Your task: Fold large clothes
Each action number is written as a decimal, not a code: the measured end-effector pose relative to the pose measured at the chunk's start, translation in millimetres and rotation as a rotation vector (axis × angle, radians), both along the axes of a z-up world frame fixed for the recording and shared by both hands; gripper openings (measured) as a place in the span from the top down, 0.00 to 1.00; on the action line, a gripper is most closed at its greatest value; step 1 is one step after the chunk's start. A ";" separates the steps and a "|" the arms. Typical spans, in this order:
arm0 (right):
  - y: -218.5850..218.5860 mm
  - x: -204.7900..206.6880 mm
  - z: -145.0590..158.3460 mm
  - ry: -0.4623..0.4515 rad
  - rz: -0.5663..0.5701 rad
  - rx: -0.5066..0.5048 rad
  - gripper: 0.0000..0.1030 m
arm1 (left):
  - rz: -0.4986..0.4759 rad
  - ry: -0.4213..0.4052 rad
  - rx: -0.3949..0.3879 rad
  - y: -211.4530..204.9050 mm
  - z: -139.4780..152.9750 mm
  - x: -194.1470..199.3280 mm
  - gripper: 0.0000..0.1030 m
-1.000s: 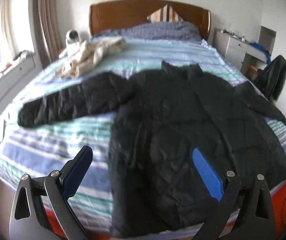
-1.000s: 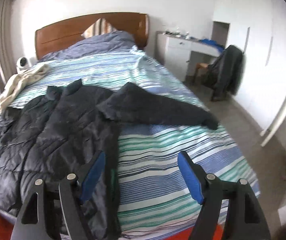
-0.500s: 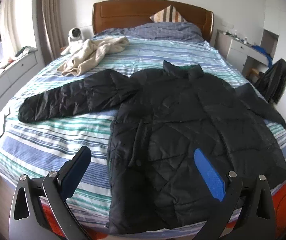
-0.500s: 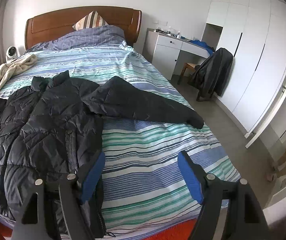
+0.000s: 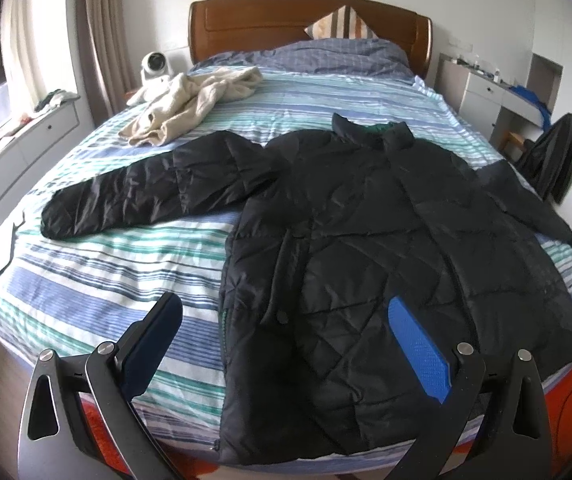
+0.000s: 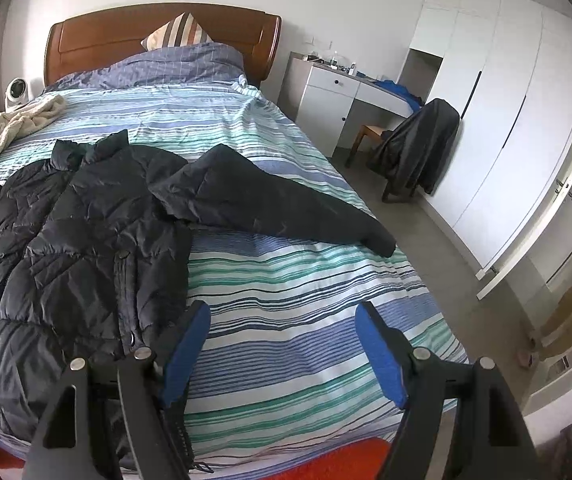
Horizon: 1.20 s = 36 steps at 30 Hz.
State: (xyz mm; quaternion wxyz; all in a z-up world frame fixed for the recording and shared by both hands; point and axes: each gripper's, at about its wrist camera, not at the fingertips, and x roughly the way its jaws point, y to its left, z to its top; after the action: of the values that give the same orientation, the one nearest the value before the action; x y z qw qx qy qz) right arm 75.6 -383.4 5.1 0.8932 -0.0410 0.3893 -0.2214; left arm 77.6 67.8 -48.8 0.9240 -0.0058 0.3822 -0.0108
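The black jacket lay flat on the striped bed, both sleeves spread out. The left claw hovered over its hem — jaws apart, empty. The right claw hovered beside the jacket's edge, likewise apart and empty.

My tongs' pads are blue; ahead lie a black quilted jacket, striped blue-green sheet, cream garment.

A black quilted puffer jacket lies flat and spread open-armed on the striped bed, collar toward the headboard, hem at the foot edge. One sleeve stretches out to its left, the other sleeve to its right.
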 end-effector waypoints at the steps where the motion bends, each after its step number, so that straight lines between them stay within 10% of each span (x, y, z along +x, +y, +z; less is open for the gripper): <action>1: -0.4 0.4 -0.3 0.002 -0.002 -0.002 0.26 | 0.002 0.001 0.001 -0.1 -0.4 0.3 0.00; 31: -12.6 10.0 -6.8 0.039 -0.016 -0.059 0.26 | 0.002 0.052 0.041 -9.8 -10.0 6.7 0.00; 36: -24.9 5.5 -21.2 -0.005 0.109 0.102 0.26 | -0.001 0.060 0.050 -11.7 -12.3 8.1 0.00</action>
State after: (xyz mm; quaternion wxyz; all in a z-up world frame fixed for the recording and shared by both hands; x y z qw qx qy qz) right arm 81.2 -408.2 -16.0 0.9057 -0.0162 0.3952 -0.1523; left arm 85.8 56.1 -61.1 0.9120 0.0172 0.4099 -0.0012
